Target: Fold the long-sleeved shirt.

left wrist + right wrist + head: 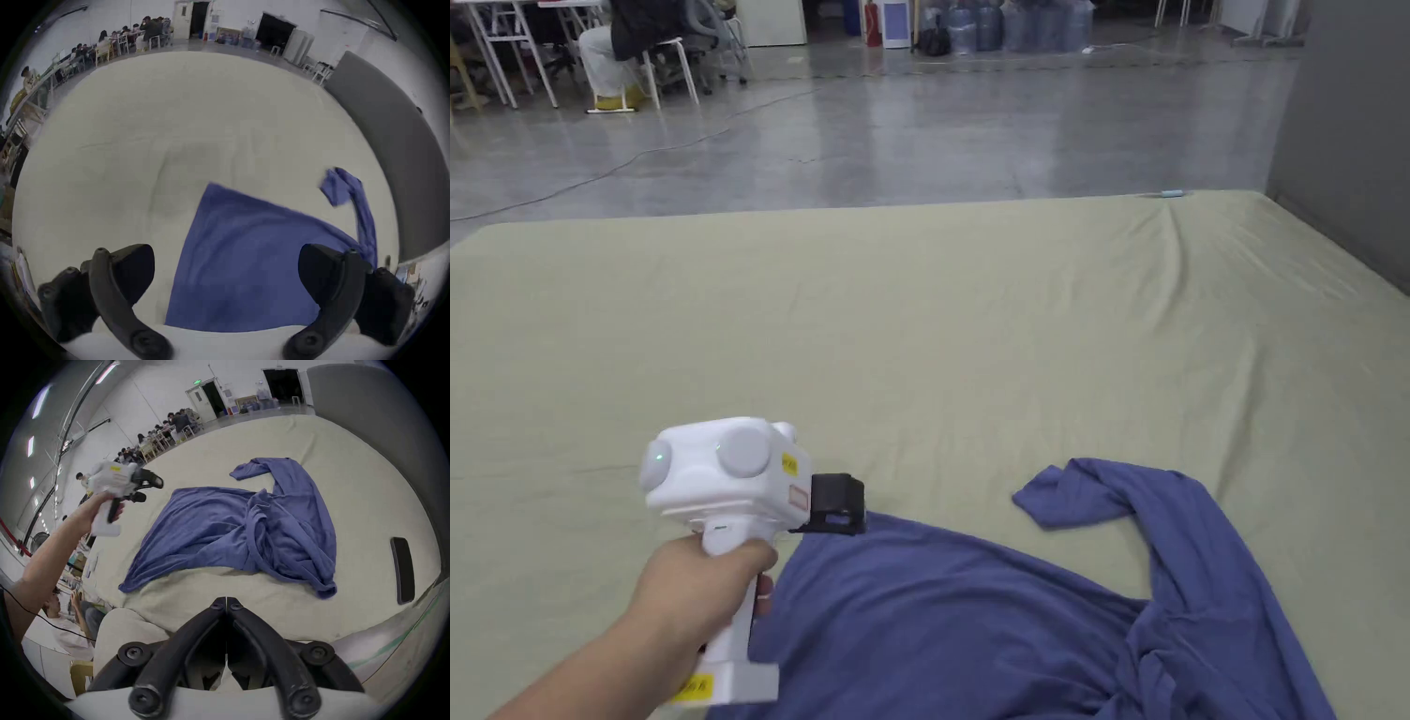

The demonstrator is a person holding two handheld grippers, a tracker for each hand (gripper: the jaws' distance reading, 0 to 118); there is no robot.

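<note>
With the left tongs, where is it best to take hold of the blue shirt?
Probably the flat far corner of the blue shirt, coming from its left edge: it lies flat and free beside the open left tongs, unlike the bunched right side.

One shirt (pixel 219 530) is counted on one bed (pixel 341 469), with two sleeves seen on it. Two tools are counted: the left tool (pixel 226 275), jaws apart, and the right tool (pixel 226 603), jaws together. One dark flat object (pixel 403 569) is seen on the bed. Two doorways are seen behind.
</note>
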